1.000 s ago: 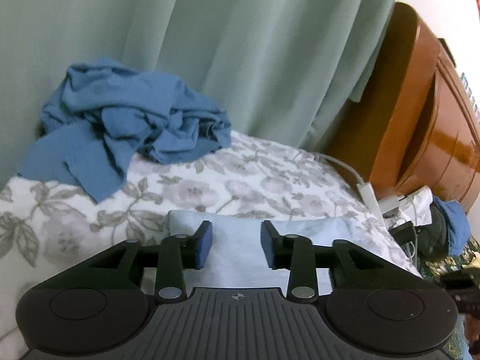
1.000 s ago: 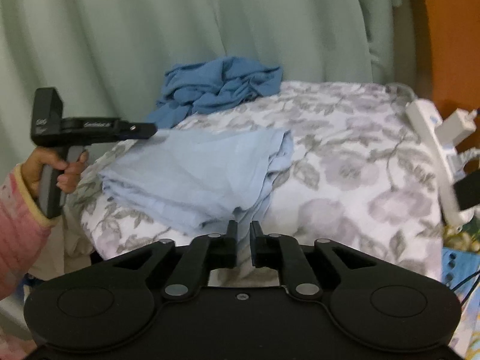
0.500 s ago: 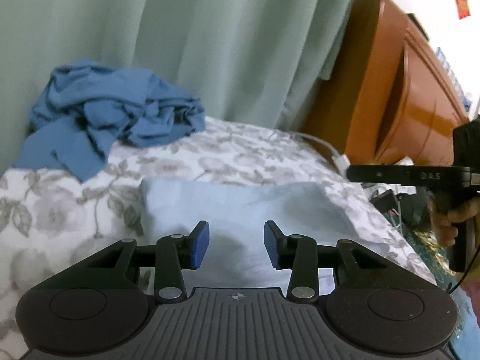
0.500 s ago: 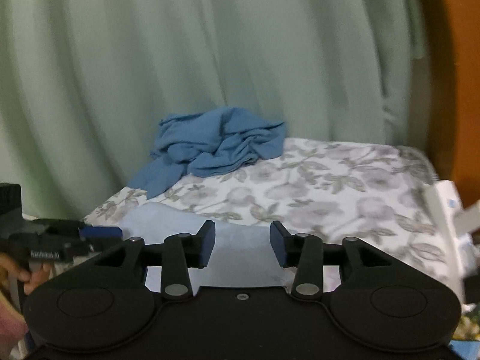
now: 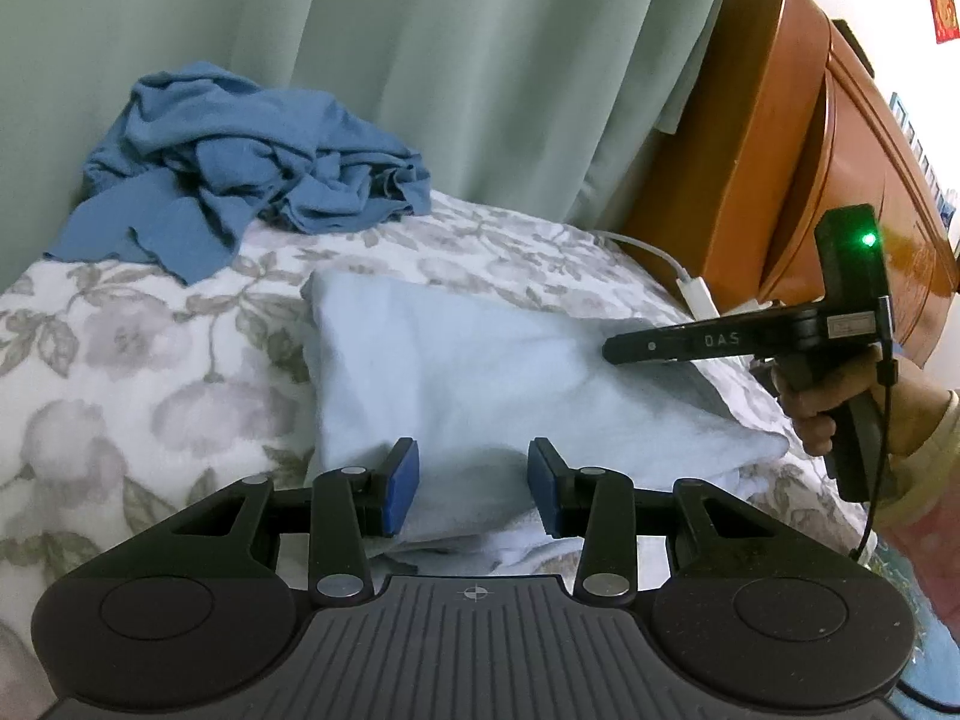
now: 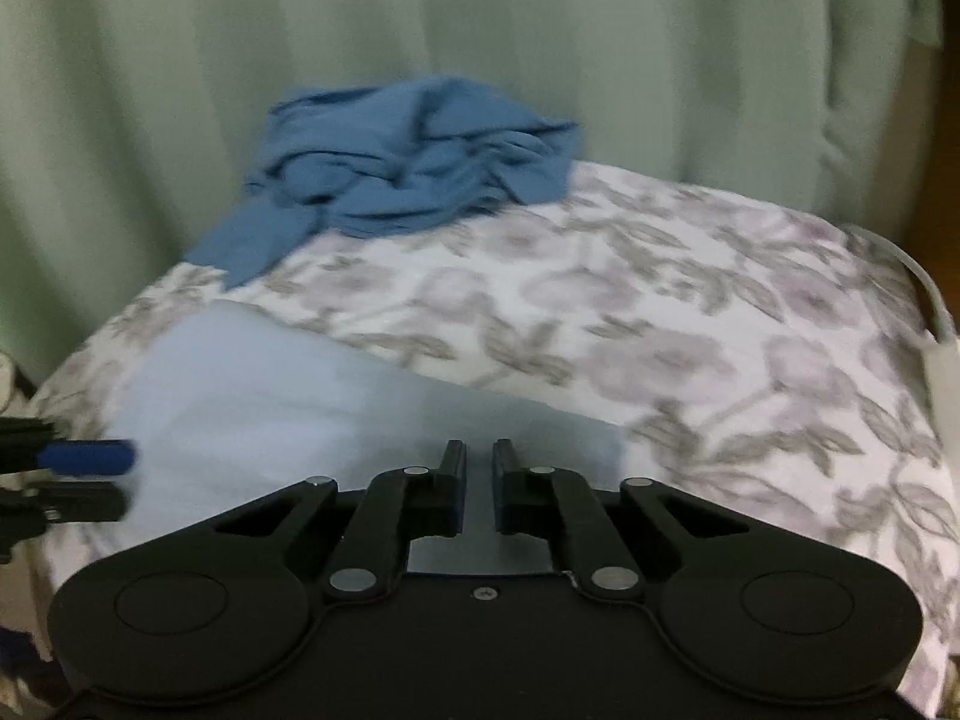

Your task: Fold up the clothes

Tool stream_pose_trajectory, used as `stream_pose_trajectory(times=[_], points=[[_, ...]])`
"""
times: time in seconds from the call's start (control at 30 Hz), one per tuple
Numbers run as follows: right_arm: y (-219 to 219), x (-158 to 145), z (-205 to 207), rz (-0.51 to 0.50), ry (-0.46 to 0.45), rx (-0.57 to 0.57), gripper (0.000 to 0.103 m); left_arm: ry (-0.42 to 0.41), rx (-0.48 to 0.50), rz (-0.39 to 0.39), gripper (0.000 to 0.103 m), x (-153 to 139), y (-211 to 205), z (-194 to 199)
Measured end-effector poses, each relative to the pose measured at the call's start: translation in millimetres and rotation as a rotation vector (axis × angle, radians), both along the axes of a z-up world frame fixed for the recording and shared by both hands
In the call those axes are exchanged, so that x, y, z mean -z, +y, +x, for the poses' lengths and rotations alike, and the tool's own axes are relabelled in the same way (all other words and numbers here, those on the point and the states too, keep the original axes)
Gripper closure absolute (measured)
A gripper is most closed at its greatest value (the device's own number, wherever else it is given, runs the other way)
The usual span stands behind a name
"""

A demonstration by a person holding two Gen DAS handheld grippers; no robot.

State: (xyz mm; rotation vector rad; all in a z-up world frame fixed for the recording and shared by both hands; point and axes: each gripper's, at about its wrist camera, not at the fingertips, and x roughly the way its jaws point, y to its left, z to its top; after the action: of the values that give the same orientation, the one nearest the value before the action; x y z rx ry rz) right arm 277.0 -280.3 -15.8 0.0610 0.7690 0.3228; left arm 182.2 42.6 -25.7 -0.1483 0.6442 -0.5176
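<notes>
A folded light blue garment (image 5: pixel 480 372) lies on the floral bedspread (image 5: pixel 150 324); it also shows in the right wrist view (image 6: pixel 288 414). My left gripper (image 5: pixel 473 483) is open, its blue pads just above the garment's near edge. My right gripper (image 6: pixel 478 474) has its fingers nearly together over the garment's right edge, with a narrow gap and nothing visibly between them. In the left wrist view the right gripper (image 5: pixel 618 351) hovers over the garment's right side. A crumpled darker blue garment (image 5: pixel 240 174) lies at the back by the curtain, and also shows in the right wrist view (image 6: pixel 414 156).
A pale green curtain (image 5: pixel 420 60) hangs behind the bed. A brown wooden headboard (image 5: pixel 780 180) stands at the right. A white cable and plug (image 5: pixel 690 285) lie at the bed's right edge. The left gripper's tips (image 6: pixel 84 456) show at the left of the right wrist view.
My right gripper has closed from open to nearly shut and dropped down over the light blue garment's right edge. My left gripper stayed open and shifted slightly closer over the near edge.
</notes>
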Motion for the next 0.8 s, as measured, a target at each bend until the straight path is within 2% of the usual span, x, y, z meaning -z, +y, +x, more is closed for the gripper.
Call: stream_pose_trajectory(times=[0.2,0.3,0.47,0.57,0.7,0.8], points=[[-7,2,-1,0.03,0.001,-0.001,0.099,0.0,-0.005,-0.002,0.067,-2,-1,1],[-8,-8,-10,0.043,-0.032,-0.016,0.092,-0.026,-0.009,-0.005,0.066,-10,0,-2],[-5,-30,-42,0.062,-0.101,-0.085,0.092,-0.079,-0.002,-0.021,0.065,-26,1,-4],[2,-37,-66,0.066,-0.12,-0.132,0.092,-0.082,0.003,-0.013,0.064,-26,-3,-4],[9,-34,-94,0.046,-0.117,-0.16,0.093,-0.067,0.01,-0.002,0.065,-19,-6,-6],[5,-25,-107,0.042,-0.09,-0.159,0.098,-0.05,0.005,0.002,0.066,-14,-6,-8]])
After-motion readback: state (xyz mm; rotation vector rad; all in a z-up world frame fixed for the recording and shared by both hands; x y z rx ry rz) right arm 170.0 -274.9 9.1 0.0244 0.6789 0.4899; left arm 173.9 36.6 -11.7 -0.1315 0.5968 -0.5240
